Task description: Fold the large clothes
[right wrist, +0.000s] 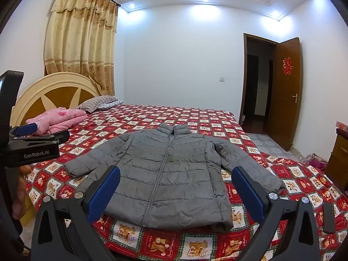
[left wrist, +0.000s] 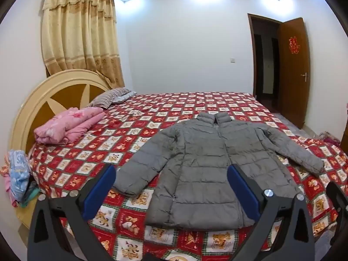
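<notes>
A grey quilted jacket (left wrist: 208,165) (right wrist: 167,174) lies flat and face up on the bed, zipped, collar away from me, both sleeves spread outward. My left gripper (left wrist: 171,174) hovers open above the near edge of the bed, its blue pads wide apart and nothing between them; through the gap shows the jacket's left half. My right gripper (right wrist: 176,176) is likewise open and empty, held short of the jacket's hem. The left gripper's body (right wrist: 32,145) shows at the left edge of the right wrist view.
The bed carries a red checked bear-print cover (left wrist: 121,235) (right wrist: 195,245). A folded pink quilt (left wrist: 67,126) (right wrist: 56,119) and striped pillows (left wrist: 108,96) lie by the round headboard (left wrist: 54,91). A pile of clothes (left wrist: 17,178) sits at the left. An open brown door (left wrist: 293,71) stands right.
</notes>
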{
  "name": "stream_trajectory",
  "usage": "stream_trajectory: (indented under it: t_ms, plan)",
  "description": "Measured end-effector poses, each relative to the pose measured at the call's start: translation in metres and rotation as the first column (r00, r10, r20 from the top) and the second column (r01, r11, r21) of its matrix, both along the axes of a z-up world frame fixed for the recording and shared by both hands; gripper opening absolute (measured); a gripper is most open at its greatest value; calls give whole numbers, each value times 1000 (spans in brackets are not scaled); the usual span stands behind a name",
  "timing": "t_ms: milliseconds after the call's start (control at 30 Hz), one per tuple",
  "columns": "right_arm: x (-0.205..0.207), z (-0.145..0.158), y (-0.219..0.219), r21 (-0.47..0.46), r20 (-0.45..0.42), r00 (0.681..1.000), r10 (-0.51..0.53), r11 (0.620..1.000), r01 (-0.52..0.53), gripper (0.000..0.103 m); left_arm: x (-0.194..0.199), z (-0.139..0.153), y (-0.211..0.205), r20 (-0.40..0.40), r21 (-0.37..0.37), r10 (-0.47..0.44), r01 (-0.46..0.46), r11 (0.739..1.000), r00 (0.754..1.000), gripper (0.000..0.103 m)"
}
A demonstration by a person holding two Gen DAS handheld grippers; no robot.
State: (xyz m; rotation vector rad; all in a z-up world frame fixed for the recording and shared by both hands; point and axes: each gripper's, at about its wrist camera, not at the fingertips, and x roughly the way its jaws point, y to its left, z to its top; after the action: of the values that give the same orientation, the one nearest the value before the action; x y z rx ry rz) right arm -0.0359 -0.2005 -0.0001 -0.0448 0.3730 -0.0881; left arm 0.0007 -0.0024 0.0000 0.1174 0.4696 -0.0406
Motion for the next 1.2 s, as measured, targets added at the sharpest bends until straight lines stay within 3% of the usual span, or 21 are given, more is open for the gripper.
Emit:
stream_trajectory:
  t_ms: [267, 367, 1200]
  plan:
    - [1, 2, -7, -3, 7, 1000, -15, 1000, 15, 102, -7, -1, -10, 49, -5, 15, -14, 1000, 999, 103]
    - [0, 1, 0, -12, 8, 1000, 5, 1000, -5, 102, -1, 2, 6, 35, -32, 14, -13, 999, 999, 103]
    - [3, -4, 0, 1, -6, 1000, 8, 1000, -8, 102, 3, -6, 13, 29, -33, 35, -34, 999, 999, 103]
